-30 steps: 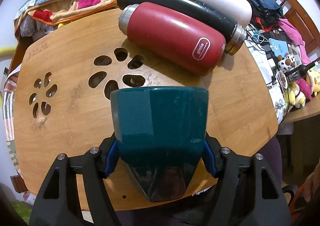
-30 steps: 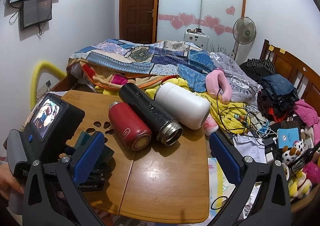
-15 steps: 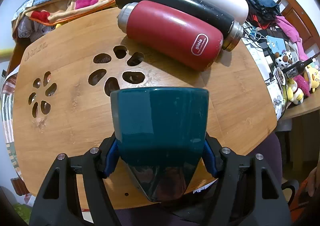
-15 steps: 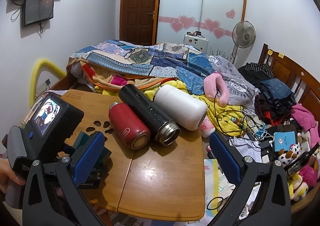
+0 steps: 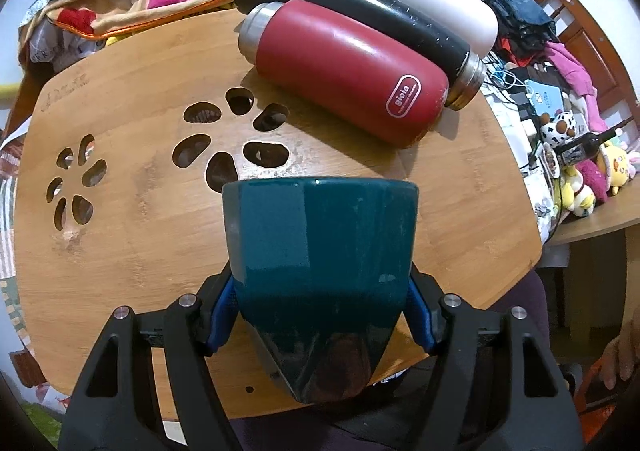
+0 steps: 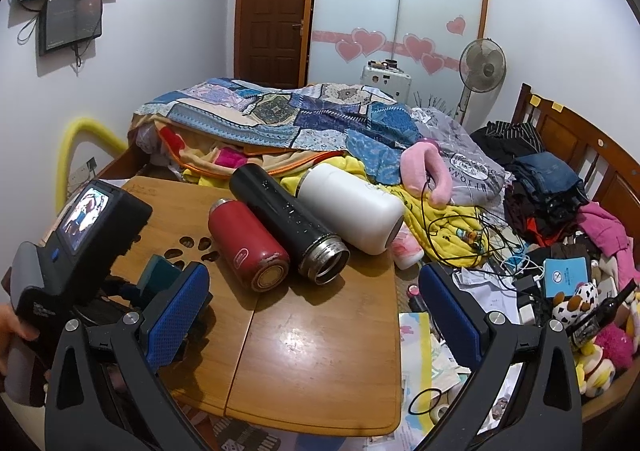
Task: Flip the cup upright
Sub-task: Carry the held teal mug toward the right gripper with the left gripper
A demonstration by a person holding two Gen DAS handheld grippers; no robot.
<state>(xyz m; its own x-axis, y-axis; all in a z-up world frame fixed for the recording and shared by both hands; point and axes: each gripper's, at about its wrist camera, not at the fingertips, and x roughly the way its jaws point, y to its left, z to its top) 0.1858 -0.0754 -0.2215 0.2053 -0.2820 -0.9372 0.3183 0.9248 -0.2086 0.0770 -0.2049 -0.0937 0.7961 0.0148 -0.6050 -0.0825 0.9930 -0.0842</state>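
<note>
Cup (image 5: 320,271): teal, clamped between left gripper (image 5: 320,317) fingers; wide rim toward 12 o'clock, narrow base toward camera, axis along fingers. Right gripper (image 6: 312,315): fingers spread, empty, above table (image 6: 320,351).

The red bottle (image 5: 348,71) bears a white oval badge reading "giola".

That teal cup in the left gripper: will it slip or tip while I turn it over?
The teal cup looks glazed and glossy, so it may slip. The left gripper clamps its narrower tapered end, so it could slide out. Its rim is wider than its base, so it may tip if set down crooked.
</note>
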